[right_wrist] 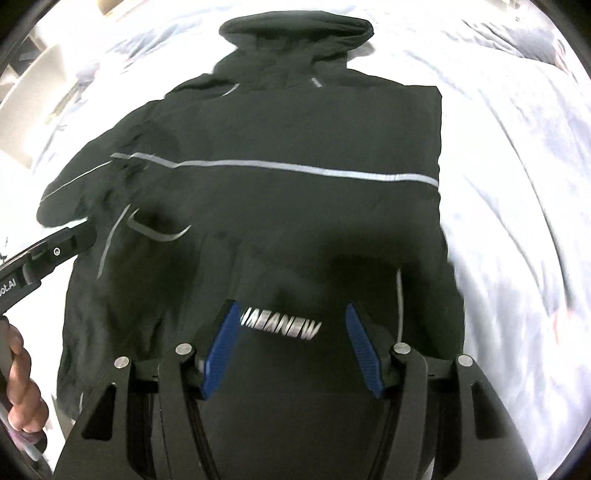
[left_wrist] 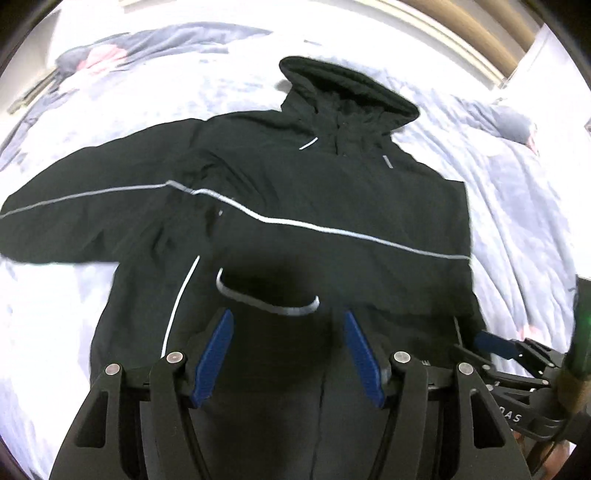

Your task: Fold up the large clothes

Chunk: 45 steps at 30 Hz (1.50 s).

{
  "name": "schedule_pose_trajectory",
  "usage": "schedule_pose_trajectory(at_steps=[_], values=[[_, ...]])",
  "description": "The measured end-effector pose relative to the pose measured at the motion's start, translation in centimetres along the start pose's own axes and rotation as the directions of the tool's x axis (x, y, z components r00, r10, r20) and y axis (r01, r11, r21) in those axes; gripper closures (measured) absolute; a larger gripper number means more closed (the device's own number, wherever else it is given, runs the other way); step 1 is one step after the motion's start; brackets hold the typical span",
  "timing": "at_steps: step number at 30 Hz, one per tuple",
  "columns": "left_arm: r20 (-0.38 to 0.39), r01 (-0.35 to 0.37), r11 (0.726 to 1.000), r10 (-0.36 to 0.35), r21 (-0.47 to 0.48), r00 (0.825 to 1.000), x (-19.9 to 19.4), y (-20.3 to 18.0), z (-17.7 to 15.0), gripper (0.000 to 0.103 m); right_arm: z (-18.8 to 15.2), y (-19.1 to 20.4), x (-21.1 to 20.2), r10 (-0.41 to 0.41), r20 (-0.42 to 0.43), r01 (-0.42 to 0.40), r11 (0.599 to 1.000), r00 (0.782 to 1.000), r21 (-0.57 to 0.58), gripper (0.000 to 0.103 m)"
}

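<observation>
A black hooded jacket (left_wrist: 295, 206) with thin grey reflective stripes lies flat, front up, on a pale bed, hood at the far end. Its left sleeve (left_wrist: 74, 218) stretches out to the left; the right side looks folded in, with a straight edge (right_wrist: 439, 155). My left gripper (left_wrist: 288, 321) is open above the lower front, blue pads apart over a curved pocket stripe. My right gripper (right_wrist: 291, 314) is open above the lower hem area, over a silver printed logo (right_wrist: 280, 325). The jacket fills the right wrist view (right_wrist: 295, 192). Neither gripper holds cloth.
The pale blue-white duvet (left_wrist: 517, 206) covers the bed all around the jacket, with rumpled grey-and-pink bedding (left_wrist: 110, 51) at the far left. A wooden frame (left_wrist: 461, 33) runs at the far right. The right gripper shows in the left wrist view (left_wrist: 495, 343).
</observation>
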<state>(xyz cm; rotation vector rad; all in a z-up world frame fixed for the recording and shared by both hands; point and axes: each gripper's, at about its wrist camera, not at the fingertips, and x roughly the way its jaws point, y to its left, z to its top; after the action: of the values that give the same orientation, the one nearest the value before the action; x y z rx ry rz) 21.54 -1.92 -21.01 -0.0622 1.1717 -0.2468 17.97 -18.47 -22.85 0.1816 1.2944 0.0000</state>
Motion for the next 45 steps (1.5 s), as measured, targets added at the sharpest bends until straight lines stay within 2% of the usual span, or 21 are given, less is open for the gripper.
schedule_pose_trajectory(at_steps=[7,10,13,16,22,25,28,30,32,33,36,39,42,45], values=[[0.040,0.015,0.999,-0.017,0.028,0.999,-5.2,1.0,-4.3,0.038,-4.4,3.9,-2.9,0.014,0.008,-0.014,1.000,1.000,0.003,0.041],[0.046,0.033,0.999,-0.034,0.025,0.998,-6.4,3.2,-5.0,0.038,-5.2,5.9,-3.5,0.000,0.030,-0.001,1.000,1.000,0.024,0.041],[0.039,0.032,0.999,-0.032,0.007,0.999,-7.4,6.8,-5.0,0.038,-5.8,8.1,-3.9,0.016,0.036,-0.019,0.997,0.999,0.080,0.041],[0.050,0.041,0.999,-0.040,-0.030,0.998,-8.6,12.0,-4.5,0.038,-6.1,10.7,-3.8,0.007,0.044,-0.011,0.994,0.999,0.107,0.041],[0.070,-0.010,0.987,0.022,-0.160,0.997,-8.7,23.0,-3.0,0.038,-7.1,16.0,-2.3,-0.030,0.017,0.027,0.992,0.999,0.122,0.041],[0.077,-0.050,0.965,0.072,-0.257,0.994,-7.9,29.2,-1.8,0.038,-7.1,18.1,-1.6,-0.060,-0.002,0.060,0.992,0.998,0.111,0.041],[0.075,-0.090,0.928,0.125,-0.361,0.989,-6.6,35.3,-0.1,0.038,-7.1,19.9,-0.9,-0.102,-0.020,0.103,0.991,0.995,0.084,0.041],[0.079,-0.122,0.879,0.178,-0.461,0.981,-5.6,40.1,0.7,0.038,-7.1,20.9,-0.2,-0.117,-0.036,0.120,0.990,0.992,0.071,0.041],[0.087,-0.121,0.838,0.197,-0.533,0.976,-4.7,43.3,1.1,0.038,-6.9,21.4,0.5,-0.118,-0.052,0.121,0.991,0.992,0.064,0.041],[0.093,-0.119,0.808,0.209,-0.577,0.973,-4.0,45.6,1.6,0.038,-6.8,21.7,0.9,-0.121,-0.061,0.124,0.990,0.991,0.059,0.041],[0.094,-0.137,0.752,0.255,-0.645,0.962,-2.0,50.5,2.3,0.038,-6.0,22.5,2.1,-0.127,-0.090,0.131,0.990,0.988,0.046,0.041],[0.108,-0.099,0.726,0.233,-0.681,0.966,0.1,53.7,2.9,0.038,-5.0,23.2,3.2,-0.137,-0.118,0.142,0.989,0.984,0.036,0.041],[0.141,-0.049,0.721,0.201,-0.691,0.969,1.9,55.4,3.7,0.038,-4.2,23.9,4.0,-0.140,-0.139,0.145,0.989,0.980,0.027,0.041],[0.127,-0.068,0.711,0.218,-0.700,0.968,3.0,56.5,4.4,0.033,-3.9,24.5,4.9,-0.149,-0.162,0.151,0.989,0.976,0.000,0.041]])
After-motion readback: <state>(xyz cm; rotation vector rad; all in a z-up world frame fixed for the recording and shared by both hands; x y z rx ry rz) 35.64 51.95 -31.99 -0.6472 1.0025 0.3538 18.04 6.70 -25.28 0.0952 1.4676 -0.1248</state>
